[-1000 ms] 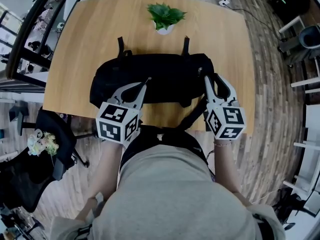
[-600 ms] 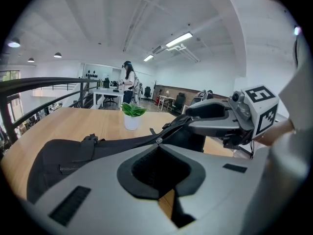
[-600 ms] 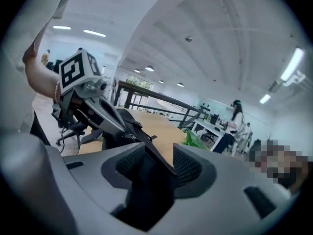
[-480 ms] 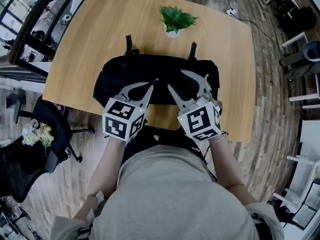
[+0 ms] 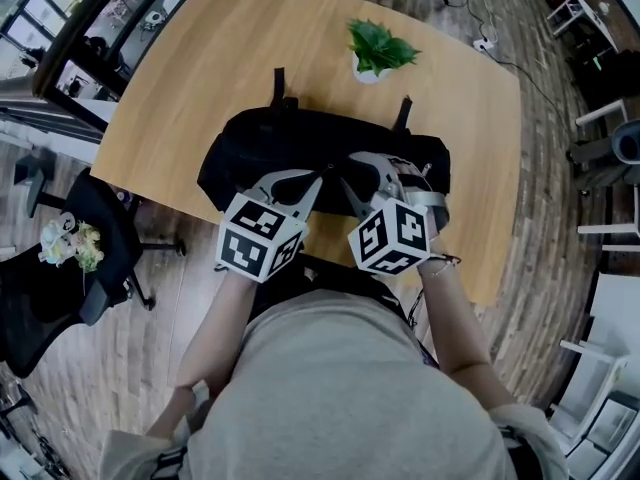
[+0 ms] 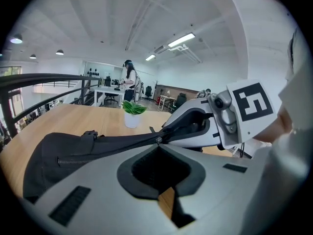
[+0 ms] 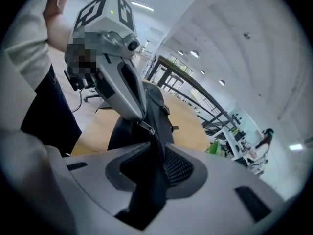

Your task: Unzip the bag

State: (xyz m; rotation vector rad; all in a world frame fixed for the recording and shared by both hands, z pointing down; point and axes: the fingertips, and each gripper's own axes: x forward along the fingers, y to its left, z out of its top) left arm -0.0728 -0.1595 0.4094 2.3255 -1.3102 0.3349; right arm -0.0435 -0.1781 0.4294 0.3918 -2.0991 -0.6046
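Note:
A black bag (image 5: 260,148) lies across the wooden table (image 5: 180,78). My left gripper (image 5: 318,178) rests at the middle of the bag's top, shut on the small metal zipper pull (image 6: 157,140), which also shows at its tip in the right gripper view (image 7: 146,127). My right gripper (image 5: 345,170) sits right beside it, tip to tip. A ridge of bag fabric with the zipper teeth (image 7: 164,160) runs between the right jaws, which have just been closing and now pinch that fabric. In the left gripper view the right gripper (image 6: 164,133) meets the raised fabric ridge.
A potted green plant (image 5: 380,50) stands behind the bag near the table's far edge. Two black straps (image 5: 278,83) stick out toward it. An office chair (image 5: 100,258) stands on the floor at the left. A person (image 6: 129,77) is far off in the room.
My right gripper has swung left from the bag's right end to the middle, rolling over, and now sits against the left gripper. The left gripper has stayed put.

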